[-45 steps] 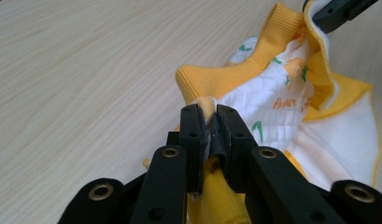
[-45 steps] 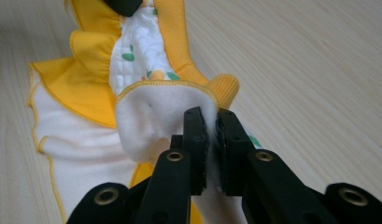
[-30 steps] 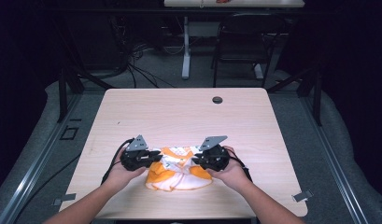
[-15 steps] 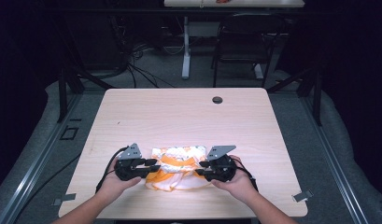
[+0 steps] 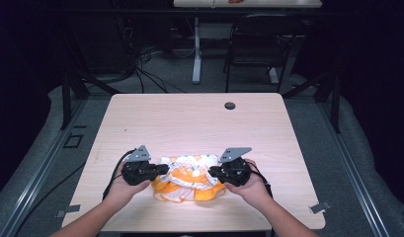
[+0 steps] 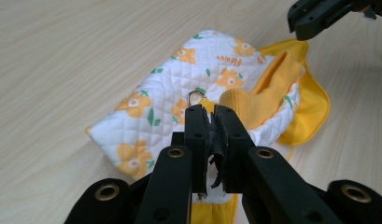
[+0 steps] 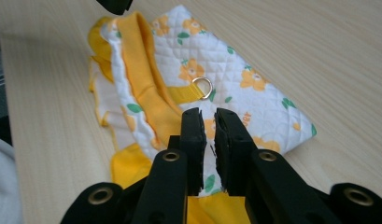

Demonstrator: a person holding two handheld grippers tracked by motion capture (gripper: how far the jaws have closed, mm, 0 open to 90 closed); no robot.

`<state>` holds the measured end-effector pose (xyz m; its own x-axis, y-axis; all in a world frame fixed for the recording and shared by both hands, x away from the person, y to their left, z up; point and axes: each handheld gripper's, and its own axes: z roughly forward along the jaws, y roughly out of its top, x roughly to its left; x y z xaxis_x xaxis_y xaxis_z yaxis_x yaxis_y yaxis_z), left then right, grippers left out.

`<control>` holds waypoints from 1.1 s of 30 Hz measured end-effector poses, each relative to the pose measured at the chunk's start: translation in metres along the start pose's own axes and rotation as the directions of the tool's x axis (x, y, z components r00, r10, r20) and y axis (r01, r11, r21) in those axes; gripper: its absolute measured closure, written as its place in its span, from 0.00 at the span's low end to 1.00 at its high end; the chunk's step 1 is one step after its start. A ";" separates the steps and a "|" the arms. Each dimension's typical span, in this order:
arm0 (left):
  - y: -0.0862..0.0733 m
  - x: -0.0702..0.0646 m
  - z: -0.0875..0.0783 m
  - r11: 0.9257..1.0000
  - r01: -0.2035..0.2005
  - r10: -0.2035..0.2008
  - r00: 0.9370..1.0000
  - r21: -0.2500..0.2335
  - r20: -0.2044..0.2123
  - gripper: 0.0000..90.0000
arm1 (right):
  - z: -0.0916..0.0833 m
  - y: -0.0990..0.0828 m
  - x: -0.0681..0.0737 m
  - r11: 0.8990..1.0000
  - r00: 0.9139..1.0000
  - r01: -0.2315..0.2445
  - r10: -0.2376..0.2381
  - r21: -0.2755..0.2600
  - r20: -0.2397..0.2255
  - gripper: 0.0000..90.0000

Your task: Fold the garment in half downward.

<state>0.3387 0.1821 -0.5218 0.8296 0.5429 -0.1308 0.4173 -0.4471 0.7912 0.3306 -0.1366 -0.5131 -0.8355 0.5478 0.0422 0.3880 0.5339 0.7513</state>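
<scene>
White quilted orange-flowered garment (image 5: 189, 175), yellow-trimmed, lies folded at table's near edge

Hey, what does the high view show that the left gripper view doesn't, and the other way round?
High view alone: the whole table with the dark round hole near its far edge, both of the person's hands, a chair beyond. Left gripper view alone: a small metal ring on the garment, the printed flowers and the quilted stitching. Both share: the yellow and white floral garment and the two hand-held grippers, left hand-held gripper and right hand-held gripper.
</scene>
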 end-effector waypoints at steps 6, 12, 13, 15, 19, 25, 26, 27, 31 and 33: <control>-0.002 -0.001 0.008 1.000 0.015 -0.015 1.000 0.019 0.006 0.97 | 0.016 -0.003 -0.001 1.000 1.000 -0.011 0.011 0.029 0.005 0.93; -0.011 -0.009 0.007 0.999 -0.008 0.006 1.000 0.039 0.028 0.98 | 0.021 -0.006 0.004 0.999 1.000 0.002 -0.001 0.049 -0.030 0.93; -0.014 -0.010 0.007 0.999 -0.004 0.003 1.000 0.041 0.031 0.98 | 0.021 -0.007 0.006 0.999 0.999 0.008 -0.006 0.051 -0.036 0.93; -0.018 -0.012 0.007 0.999 -0.002 0.000 0.999 0.052 0.037 0.98 | 0.021 -0.009 0.010 0.999 0.999 0.012 -0.009 0.046 -0.049 0.93; -0.026 -0.014 0.006 0.998 0.005 -0.007 0.999 0.065 0.040 0.98 | 0.019 -0.015 0.017 0.998 0.997 0.026 -0.022 0.052 -0.070 0.93; -0.038 -0.015 0.009 0.997 0.013 -0.016 0.999 0.079 0.040 0.98 | 0.020 -0.023 0.024 0.997 0.995 0.033 -0.027 0.063 -0.097 0.93; -0.039 -0.014 0.010 0.997 0.011 -0.015 0.999 0.081 0.041 0.98 | 0.020 -0.025 0.025 0.997 0.995 0.034 -0.027 0.073 -0.098 0.93; -0.041 -0.015 0.010 0.997 0.013 -0.016 0.999 0.081 0.036 0.98 | 0.021 -0.027 0.026 0.997 0.994 0.036 -0.028 0.075 -0.106 0.93; -0.047 -0.016 0.013 0.996 0.005 -0.008 0.999 0.093 0.031 0.97 | 0.027 -0.034 0.030 0.995 0.993 0.039 -0.029 0.090 -0.115 0.93; -0.049 -0.016 0.014 0.995 0.000 -0.003 1.000 0.099 0.027 0.97 | 0.029 -0.037 0.031 0.994 0.993 0.038 -0.026 0.100 -0.118 0.93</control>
<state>0.3100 0.1850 -0.5669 0.8382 0.5246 -0.1493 0.4523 -0.5154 0.7279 0.3017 -0.1208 -0.5591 -0.8854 0.4539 0.0998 0.3927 0.6158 0.6830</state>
